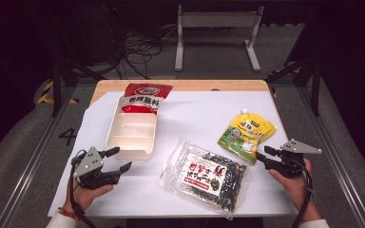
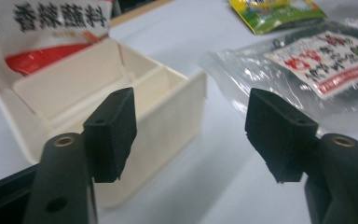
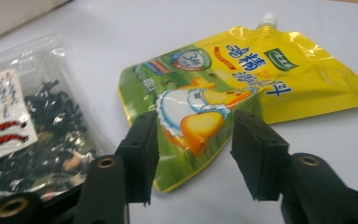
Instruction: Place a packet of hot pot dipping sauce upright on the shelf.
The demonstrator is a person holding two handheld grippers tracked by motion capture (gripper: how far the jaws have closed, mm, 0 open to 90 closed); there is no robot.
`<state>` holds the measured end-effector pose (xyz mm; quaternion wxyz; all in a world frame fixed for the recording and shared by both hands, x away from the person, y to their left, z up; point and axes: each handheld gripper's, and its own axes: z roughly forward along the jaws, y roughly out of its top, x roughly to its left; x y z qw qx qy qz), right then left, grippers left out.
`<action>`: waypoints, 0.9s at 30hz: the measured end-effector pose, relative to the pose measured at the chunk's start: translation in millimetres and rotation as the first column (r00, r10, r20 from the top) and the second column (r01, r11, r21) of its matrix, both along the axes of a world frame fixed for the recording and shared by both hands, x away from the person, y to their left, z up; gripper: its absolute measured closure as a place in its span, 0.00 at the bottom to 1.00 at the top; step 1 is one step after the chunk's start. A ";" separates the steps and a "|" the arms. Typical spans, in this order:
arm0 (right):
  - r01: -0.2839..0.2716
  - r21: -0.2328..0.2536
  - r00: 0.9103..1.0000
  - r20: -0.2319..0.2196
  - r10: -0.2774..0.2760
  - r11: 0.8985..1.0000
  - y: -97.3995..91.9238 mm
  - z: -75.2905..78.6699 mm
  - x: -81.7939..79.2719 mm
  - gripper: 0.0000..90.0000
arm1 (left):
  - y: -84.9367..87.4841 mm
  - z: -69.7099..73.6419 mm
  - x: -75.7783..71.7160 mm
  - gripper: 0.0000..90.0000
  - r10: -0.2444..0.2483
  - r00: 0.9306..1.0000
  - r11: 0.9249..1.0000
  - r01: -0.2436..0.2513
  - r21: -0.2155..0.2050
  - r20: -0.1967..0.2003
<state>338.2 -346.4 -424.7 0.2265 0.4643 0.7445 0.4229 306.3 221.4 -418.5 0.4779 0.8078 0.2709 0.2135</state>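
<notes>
A cream divided tray (image 1: 132, 137) stands left of centre, and a red and white sachet (image 1: 145, 96) lies over its far end. My left gripper (image 1: 124, 157) sits just in front of the tray's near corner (image 2: 177, 107), open, with nothing between the jaws. A clear bag of dark seaweed (image 1: 208, 176) lies at the front middle. Right of it rests a yellow-green spout pouch (image 1: 247, 133). My right gripper (image 1: 262, 153) is open, its jaws standing either side of the pouch's near corner (image 3: 191, 135) without pressing on it.
Everything rests on a white sheet (image 1: 195, 111) over a wooden table (image 1: 185, 85). The sheet's front edge runs close to both hands. Beyond the table, cables (image 1: 138, 50) and a white frame (image 1: 216, 21) are on the floor.
</notes>
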 end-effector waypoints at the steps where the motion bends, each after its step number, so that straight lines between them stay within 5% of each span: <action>1: 0.008 0.015 1.000 0.000 -0.008 1.000 -1.3 0.0 2.1 0.53 | -0.9 -2.4 -3.4 0.33 -0.001 1.000 1.000 0.001 0.007 -0.002; 10: 0.077 0.061 0.997 -0.030 -0.075 0.995 0.2 -2.0 31.0 0.38 | -3.3 -23.1 -6.7 0.18 0.025 0.996 0.999 -0.023 0.025 -0.087; 18: 0.078 0.048 0.993 -0.093 -0.073 0.996 11.6 -10.1 49.3 0.34 | -5.9 -28.0 -9.0 0.15 0.022 0.996 0.999 -0.018 0.049 -0.092; 27: 0.042 0.018 0.998 -0.056 -0.041 0.999 17.1 -5.1 46.0 0.37 | -14.4 -29.9 -12.9 0.18 -0.042 0.991 0.999 0.045 0.020 -0.127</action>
